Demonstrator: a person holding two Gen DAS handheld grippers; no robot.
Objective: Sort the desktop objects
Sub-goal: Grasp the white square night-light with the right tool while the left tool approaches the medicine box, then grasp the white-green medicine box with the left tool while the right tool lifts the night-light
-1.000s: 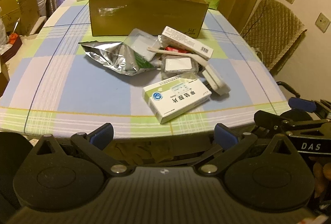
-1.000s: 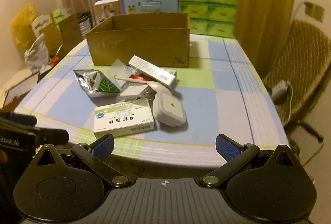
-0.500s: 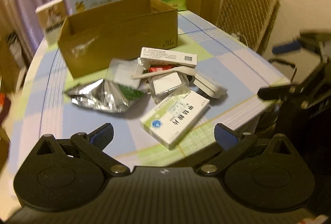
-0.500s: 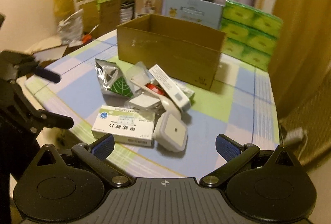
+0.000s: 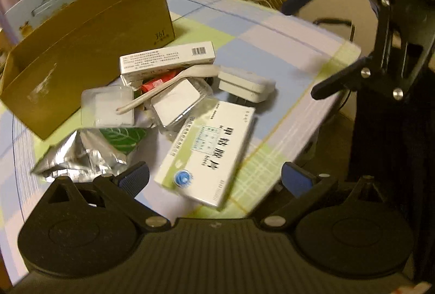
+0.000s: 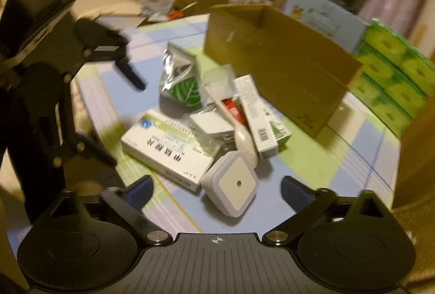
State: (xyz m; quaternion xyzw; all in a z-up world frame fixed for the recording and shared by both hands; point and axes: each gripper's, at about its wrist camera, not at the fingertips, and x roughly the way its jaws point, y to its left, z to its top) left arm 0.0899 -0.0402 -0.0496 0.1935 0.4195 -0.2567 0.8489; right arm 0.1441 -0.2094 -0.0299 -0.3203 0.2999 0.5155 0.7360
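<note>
Boxes: one cardboard box (image 5: 89, 49), two medicine boxes (image 5: 209, 150) (image 5: 167, 56)
Pouch: one foil pouch (image 5: 81, 155)
My left gripper (image 5: 214, 180): jaws spread, medicine box between
My right gripper (image 6: 217, 190): jaws spread, white plug (image 6: 233, 185) between
Place: table (image 5: 272, 49)

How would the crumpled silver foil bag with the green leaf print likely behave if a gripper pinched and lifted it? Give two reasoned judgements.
The foil bag is creased and half flattened, so it probably holds little and would feel light. Its thin, wrinkled walls suggest it would flop and crumple further under a pinch. The shiny surface may slip between the fingers.
</note>
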